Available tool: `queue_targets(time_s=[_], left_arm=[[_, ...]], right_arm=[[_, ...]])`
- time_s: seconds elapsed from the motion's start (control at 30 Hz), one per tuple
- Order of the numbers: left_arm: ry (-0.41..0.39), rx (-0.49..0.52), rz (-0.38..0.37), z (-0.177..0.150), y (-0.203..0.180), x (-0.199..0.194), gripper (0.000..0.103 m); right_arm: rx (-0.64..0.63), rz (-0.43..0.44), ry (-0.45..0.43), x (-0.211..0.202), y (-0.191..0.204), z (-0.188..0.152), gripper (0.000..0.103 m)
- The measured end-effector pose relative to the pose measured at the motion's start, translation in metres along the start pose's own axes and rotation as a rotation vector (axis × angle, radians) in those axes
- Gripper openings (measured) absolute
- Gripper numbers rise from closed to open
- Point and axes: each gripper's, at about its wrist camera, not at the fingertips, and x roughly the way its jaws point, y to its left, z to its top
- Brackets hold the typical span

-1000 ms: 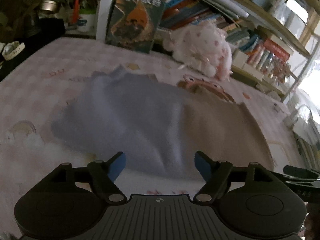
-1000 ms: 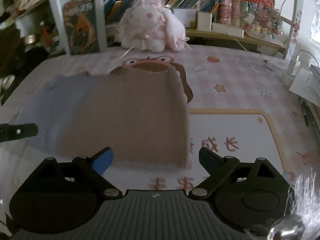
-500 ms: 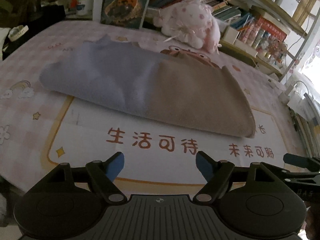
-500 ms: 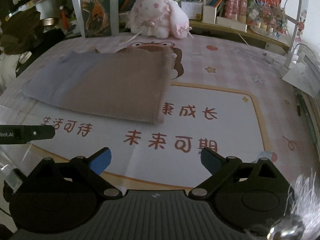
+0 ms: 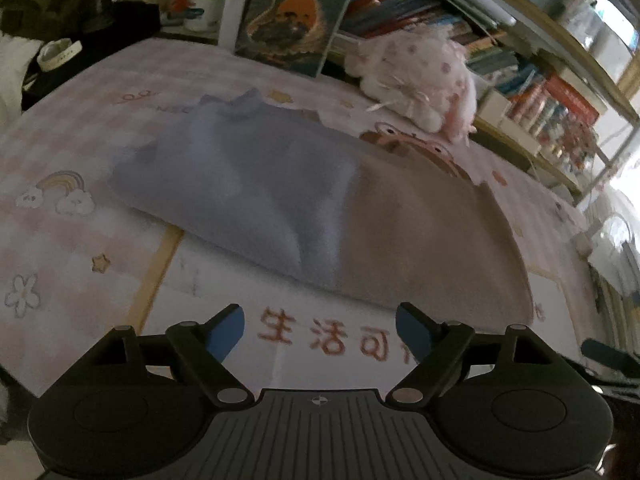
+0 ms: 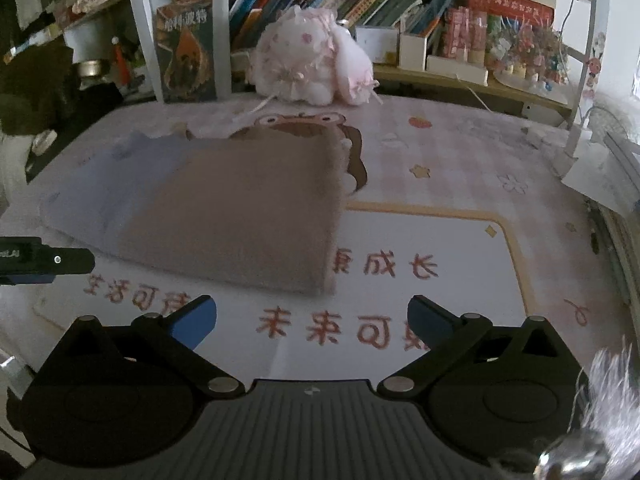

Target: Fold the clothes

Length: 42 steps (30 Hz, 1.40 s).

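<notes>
A folded garment lies flat on the printed mat, lavender on its left half point(image 5: 240, 184) and tan on its right half point(image 5: 424, 236). In the right wrist view the tan half point(image 6: 248, 216) is nearest and the lavender part point(image 6: 100, 184) reaches off to the left. My left gripper point(image 5: 320, 332) is open and empty, hovering just short of the garment's near edge. My right gripper point(image 6: 310, 320) is open too, above the mat's red lettering and short of the tan corner. The left gripper's finger point(image 6: 44, 260) pokes in at the left edge of that view.
A pink plush toy point(image 6: 312, 68) and an upright book point(image 6: 186, 56) stand behind the garment against crowded bookshelves point(image 6: 480, 28). Loose papers point(image 6: 600, 176) lie at the mat's right edge. A watch point(image 5: 58, 54) and dark items sit at far left.
Both grippers drew back from the garment half a second ago and have now come closer to its near edge again. Both stayed open. The garment has not moved.
</notes>
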Motion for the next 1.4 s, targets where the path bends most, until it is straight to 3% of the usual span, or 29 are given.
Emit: queue_targets(time_s=[0.2,0.43,0.73,0.83,0.9,0.93,1.03,1.07,1.13,1.17,1.3,1.37,1.4], left_arm=[[0.019,-0.172,-0.031,0.018,0.035,0.014,0.085],[0.009,-0.494,-0.097,0.026,0.090,0.027,0.083],[-0.038,-0.779,-0.175,0.039,0.137,0.047,0.076],[-0.049,-0.852,-0.194,0.048,0.147,0.056,0.069],[-0.052,-0.904,-0.221,0.053,0.153,0.064,0.068],[-0.051,-0.925,-0.232,0.054,0.156,0.068,0.063],[-0.035,-0.972,-0.217,0.055,0.163,0.077,0.026],[-0.028,-0.977,-0.208,0.056,0.164,0.080,0.020],[-0.038,-0.899,-0.186,0.061,0.158,0.078,0.013],[-0.062,-0.803,-0.170,0.067,0.149,0.073,0.011],[-0.214,-0.301,-0.162,0.086,0.095,0.045,0.011],[-0.239,-0.177,-0.166,0.087,0.083,0.042,0.012],[-0.221,-0.210,-0.170,0.087,0.089,0.046,0.012]], right_arm=[[0.027,0.059,-0.031,0.002,0.008,0.012,0.103],[0.011,0.027,-0.041,0.006,0.023,0.023,0.103],[0.063,-0.021,-0.033,0.010,0.027,0.029,0.102],[0.084,-0.051,-0.029,0.010,0.026,0.030,0.099],[0.099,-0.071,-0.027,0.010,0.025,0.030,0.086],[0.106,-0.081,-0.025,0.010,0.025,0.030,0.082],[0.128,-0.111,-0.022,0.010,0.024,0.030,0.068],[0.135,-0.121,-0.020,0.010,0.023,0.030,0.064],[0.150,-0.141,-0.018,0.009,0.023,0.030,0.062],[0.160,-0.148,-0.017,0.010,0.022,0.031,0.060],[0.205,-0.175,-0.005,0.013,0.019,0.032,0.055],[0.215,-0.186,0.000,0.015,0.020,0.033,0.055],[0.216,-0.190,0.002,0.016,0.021,0.033,0.055]])
